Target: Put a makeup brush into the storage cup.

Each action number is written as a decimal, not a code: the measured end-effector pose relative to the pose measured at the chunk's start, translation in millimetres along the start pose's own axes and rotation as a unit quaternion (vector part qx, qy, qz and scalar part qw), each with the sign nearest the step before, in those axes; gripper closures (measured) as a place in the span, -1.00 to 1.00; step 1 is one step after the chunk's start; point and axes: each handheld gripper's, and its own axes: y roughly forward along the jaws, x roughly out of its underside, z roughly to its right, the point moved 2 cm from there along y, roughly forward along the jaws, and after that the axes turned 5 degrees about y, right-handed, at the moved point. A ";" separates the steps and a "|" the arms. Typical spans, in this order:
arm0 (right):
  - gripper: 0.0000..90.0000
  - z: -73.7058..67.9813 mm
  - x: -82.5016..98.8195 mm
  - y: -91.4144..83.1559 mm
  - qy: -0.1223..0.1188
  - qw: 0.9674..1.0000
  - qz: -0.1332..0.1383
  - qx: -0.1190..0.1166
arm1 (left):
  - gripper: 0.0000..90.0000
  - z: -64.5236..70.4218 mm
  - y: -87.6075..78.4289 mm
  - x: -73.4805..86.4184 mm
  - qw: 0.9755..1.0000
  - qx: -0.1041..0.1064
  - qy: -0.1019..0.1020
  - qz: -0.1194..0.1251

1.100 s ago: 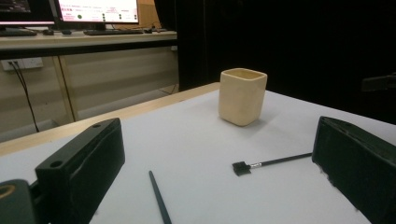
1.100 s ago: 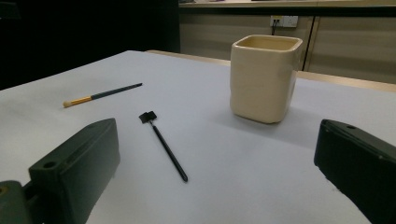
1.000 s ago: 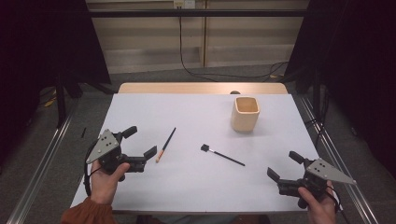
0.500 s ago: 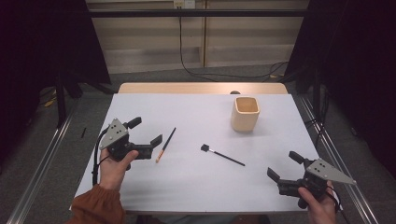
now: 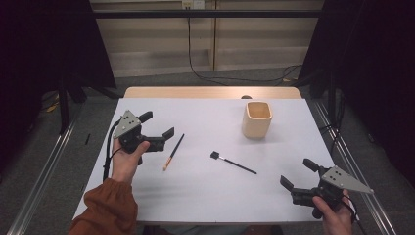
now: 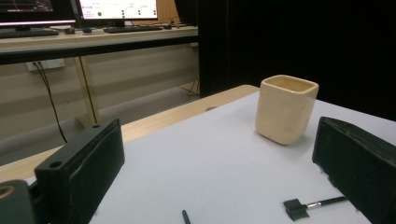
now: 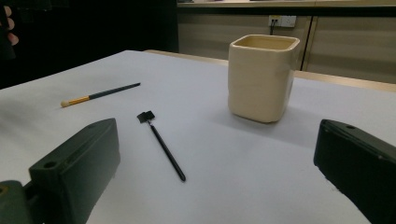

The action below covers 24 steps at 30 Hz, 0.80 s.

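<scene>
Gold-tipped brush [image 5: 173,152] lies just beside the left gripper [image 5: 157,130], jaws apart; straddle its handle squarely before closing. Right gripper [image 5: 299,174] waits, jaws apart.

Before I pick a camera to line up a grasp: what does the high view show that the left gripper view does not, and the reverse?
High view alone: both hands, the left gripper, the right gripper, and the whole gold-tipped brush lying close to the left gripper's open fingers. Left gripper view alone: a desk with monitors behind the table. Both share the cream cup, the black square-headed brush and the white table; the left gripper view catches just that brush's head end.
</scene>
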 end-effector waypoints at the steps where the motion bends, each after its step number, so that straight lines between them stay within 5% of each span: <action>1: -1.00 -0.1 0.0 -0.1 -0.001 1.000 0.000 -0.001 | -0.95 -1.0 2.1 -0.7 1.000 -0.001 -0.001 -0.004; 17: -1.00 -0.8 0.2 -0.2 0.001 1.000 -0.001 -0.001 | -0.95 -9.8 18.4 -13.4 1.000 -0.003 0.001 -0.023; 21: -1.00 -0.8 0.3 -0.1 0.002 1.000 -0.001 -0.001 | -0.94 -12.7 19.2 -14.9 0.999 -0.007 0.009 -0.042; 24: -1.00 -1.0 0.4 0.0 0.002 1.000 -0.001 -0.001 | -0.94 -14.7 20.1 -16.5 0.997 0.004 -0.007 -0.073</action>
